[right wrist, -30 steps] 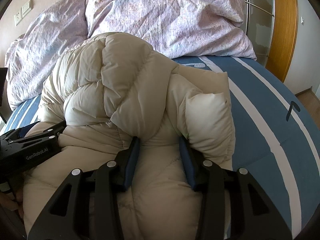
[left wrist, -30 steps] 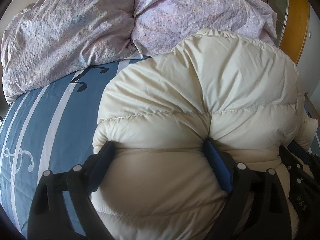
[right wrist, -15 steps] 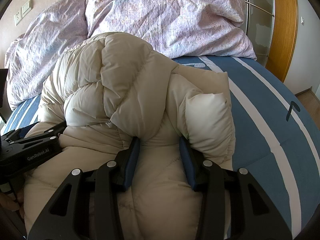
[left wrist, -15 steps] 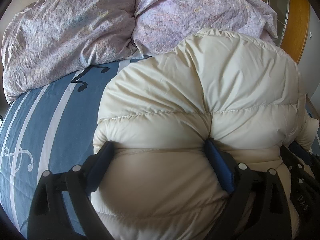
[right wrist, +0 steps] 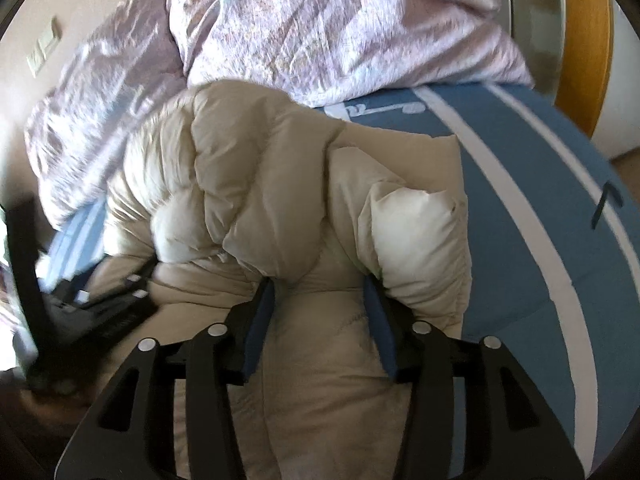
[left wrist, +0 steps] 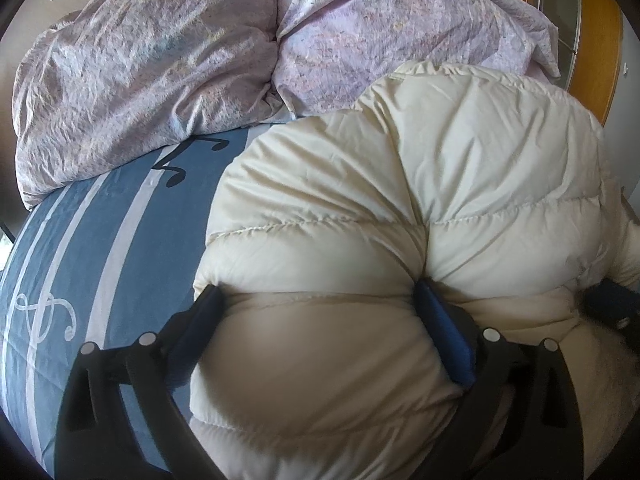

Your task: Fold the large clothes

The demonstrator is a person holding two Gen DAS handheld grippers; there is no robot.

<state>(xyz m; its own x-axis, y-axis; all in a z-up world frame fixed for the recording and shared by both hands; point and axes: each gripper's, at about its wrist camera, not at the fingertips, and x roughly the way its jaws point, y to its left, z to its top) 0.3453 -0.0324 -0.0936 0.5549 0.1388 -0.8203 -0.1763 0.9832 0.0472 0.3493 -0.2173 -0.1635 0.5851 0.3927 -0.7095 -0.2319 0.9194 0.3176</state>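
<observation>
1. Cream puffer jacket (left wrist: 400, 240) lies bundled on the blue striped bedspread (left wrist: 100, 260), folded over itself, its far end close to the lilac duvet (left wrist: 160, 80) heaped at the head of the bed.

2. Your left gripper (left wrist: 320, 300): jaws spread very wide and have just been opening a little further. A broad bulge of jacket sits between them. The left finger (left wrist: 200, 320) lies at the jacket's edge where it meets the bedspread; the right finger (left wrist: 440, 332) is sunk in a crease. You cannot tell from this view whether the pads are still pressing.

3. Your right gripper (right wrist: 318, 304): jaws about half apart, just been opening. A ridge of jacket runs between the blue pads (right wrist: 378, 320); the fabric looks loose there rather than pinched, so read it as released.

4. Only the left wrist view shows the smooth, domed quilted back of the bundle and the black music-note print (left wrist: 176, 168) on the bedspread.

5. Only the right wrist view shows the jacket's right side: a sleeve end or cuff (right wrist: 420, 240) folded on top, with bare bedspread beyond it. It is motion-blurred.

6. Each view catches the other tool: right gripper blurred at the right edge of the left view (left wrist: 612, 304); left gripper at the lower left of the right view (right wrist: 104, 304).

7. Wooden door frame (right wrist: 584, 40) at upper right; wall switch plate (right wrist: 44, 52) at upper left.
</observation>
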